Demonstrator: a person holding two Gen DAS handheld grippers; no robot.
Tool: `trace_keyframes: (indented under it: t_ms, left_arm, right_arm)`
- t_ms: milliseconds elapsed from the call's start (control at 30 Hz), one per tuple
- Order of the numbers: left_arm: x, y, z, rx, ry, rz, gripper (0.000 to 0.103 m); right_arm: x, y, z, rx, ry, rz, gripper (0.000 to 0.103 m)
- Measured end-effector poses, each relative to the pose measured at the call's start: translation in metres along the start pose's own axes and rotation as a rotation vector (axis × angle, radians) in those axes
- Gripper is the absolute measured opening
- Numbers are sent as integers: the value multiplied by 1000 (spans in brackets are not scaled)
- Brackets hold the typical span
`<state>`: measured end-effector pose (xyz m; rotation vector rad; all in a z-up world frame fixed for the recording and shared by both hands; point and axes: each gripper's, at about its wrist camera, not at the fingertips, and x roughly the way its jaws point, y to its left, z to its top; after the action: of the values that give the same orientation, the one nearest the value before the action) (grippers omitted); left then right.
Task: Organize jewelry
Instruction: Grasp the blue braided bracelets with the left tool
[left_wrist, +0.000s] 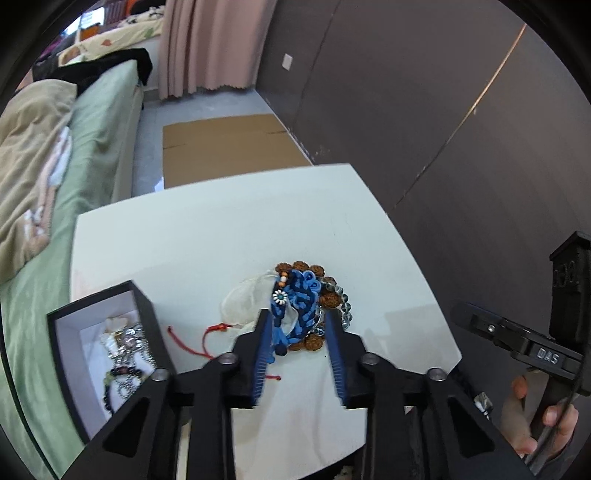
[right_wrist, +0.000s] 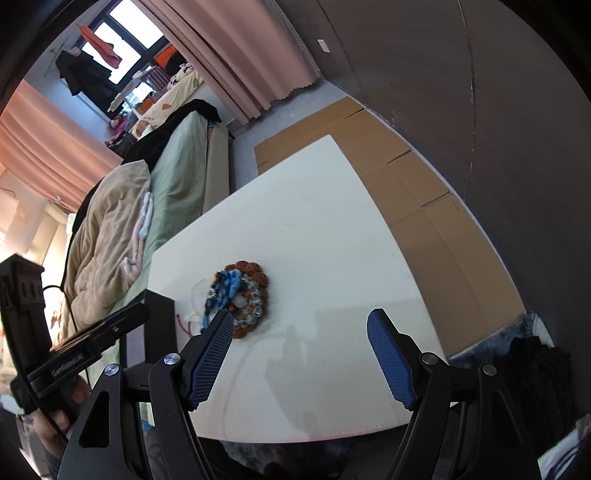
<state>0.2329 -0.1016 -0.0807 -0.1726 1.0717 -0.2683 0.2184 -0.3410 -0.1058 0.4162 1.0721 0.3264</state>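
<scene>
A pile of jewelry lies on the white table (left_wrist: 207, 236): a blue knotted cord bracelet (left_wrist: 297, 302), a brown bead bracelet (left_wrist: 306, 269), a grey glass bead bracelet (left_wrist: 345, 306), a sheer white pouch (left_wrist: 243, 302) and a red string (left_wrist: 207, 339). My left gripper (left_wrist: 298, 319) is open, its fingertips on either side of the blue cord bracelet. An open black box (left_wrist: 107, 347) with several chains and bracelets stands at the left. My right gripper (right_wrist: 301, 317) is open and empty, right of the pile (right_wrist: 242, 295).
A bed with green sheet (left_wrist: 92, 147) and beige blanket runs along the table's left side. Flat cardboard (left_wrist: 229, 147) lies on the floor beyond the table. A dark wall (left_wrist: 443, 110) stands at the right. Pink curtains (left_wrist: 210, 44) hang at the back.
</scene>
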Motion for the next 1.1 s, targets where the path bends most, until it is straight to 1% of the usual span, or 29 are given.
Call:
trace_keyframes:
  t_ms: [67, 167, 333, 400, 467, 533, 600, 667, 700, 733, 767, 900, 1000, 1100]
  left_arm:
    - [12, -2, 1, 10, 23, 2, 25]
    - [27, -6, 2, 24, 44, 8, 25]
    - [49, -6, 4, 43, 74, 56, 25]
    - [58, -4, 4, 39, 93, 67, 25]
    - [66, -2, 3, 46, 117, 95, 25]
    - [73, -1, 2, 42, 134, 95, 25]
    - [77, 3, 1, 42, 129, 118, 25]
    - [80, 7, 1, 25, 137, 121, 25]
    - [80, 9, 0, 17, 136, 116, 24]
    - [79, 10, 0, 16, 132, 119, 19]
    - [78, 10, 1, 19, 129, 120, 12]
    - [59, 7, 4, 12, 91, 50, 10]
    - [40, 4, 8, 16, 53, 17, 10]
    - [22, 3, 11, 16, 18, 4, 10]
  right_arm:
    - [3, -4, -2, 3, 10, 25, 75]
    - [9, -7, -4, 1, 27, 32, 75]
    - [19, -15, -5, 9, 50, 40, 75]
    - [23, -17, -5, 14, 57, 43, 75]
    - [27, -17, -3, 17, 63, 50, 75]
    - [31, -16, -2, 19, 71, 57, 75]
    - [36, -14, -1, 21, 79, 61, 75]
    - [41, -9, 1, 19, 88, 66, 75]
    - [43, -8, 2, 16, 94, 70, 75]
    - [46, -5, 2, 14, 100, 75, 75]
    - [48, -4, 2, 13, 106, 82, 74]
    - [66, 3, 4, 33, 160, 121, 58]
    - [79, 10, 6, 43, 191, 170, 55]
    - [91, 18, 8, 48, 217, 195, 47]
